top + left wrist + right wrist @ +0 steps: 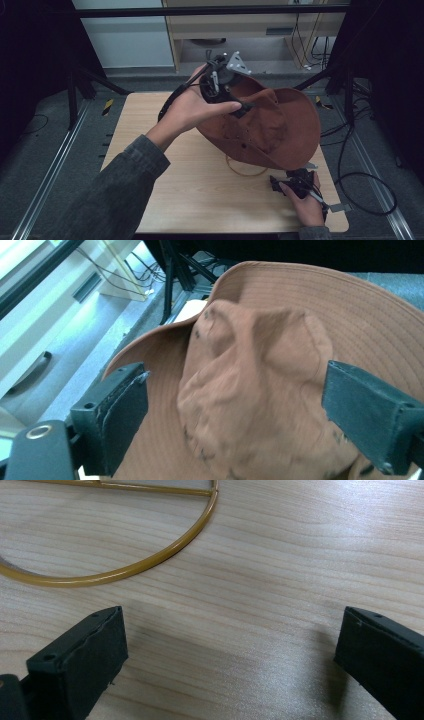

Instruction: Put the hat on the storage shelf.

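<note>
A brown wide-brimmed hat sits tilted over the right half of the wooden table, its crown dented. My left gripper hovers at the hat's far left side, above the crown. In the left gripper view its jaws stand wide apart, open, with the crumpled crown behind them and the pads not pressing on it. My right gripper rests low near the table's front right, under the brim's edge. In the right gripper view it is open over bare wood.
A thin gold wire ring lies on the table below the hat; its curve shows as the gold ring ahead of my right jaws. Black frame posts and cables stand around the table. A cabinet is behind it.
</note>
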